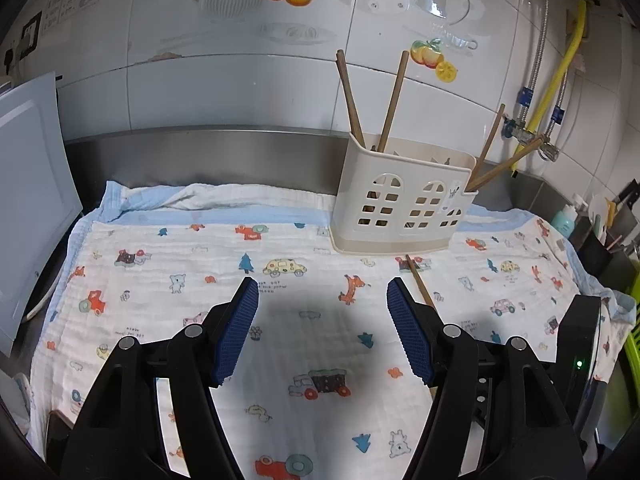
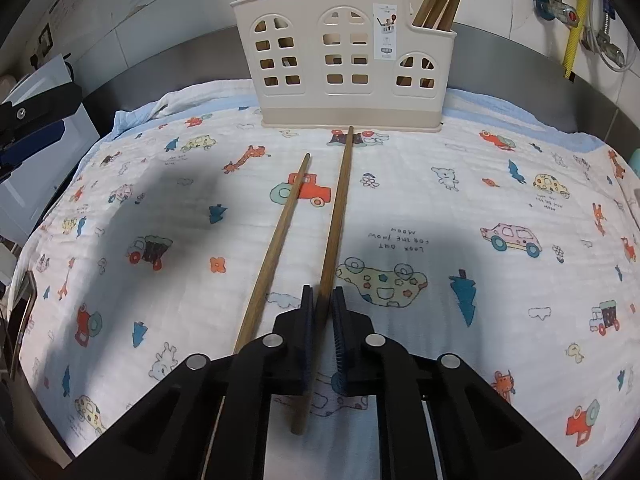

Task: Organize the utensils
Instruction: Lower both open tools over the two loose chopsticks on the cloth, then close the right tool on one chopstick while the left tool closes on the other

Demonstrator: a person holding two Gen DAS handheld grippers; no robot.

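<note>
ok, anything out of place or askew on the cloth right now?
Two brown wooden chopsticks still lie loose on the printed cloth, splayed rather than parallel, not in the beige plastic utensil holder. The right gripper is shut on one; the left gripper is open, empty.

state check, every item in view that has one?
left gripper: open, empty, over the cloth
right gripper: shut on right chopstick
left chopstick: flat on cloth, free
utensil holder: upright, chopsticks standing in both end compartments
</note>
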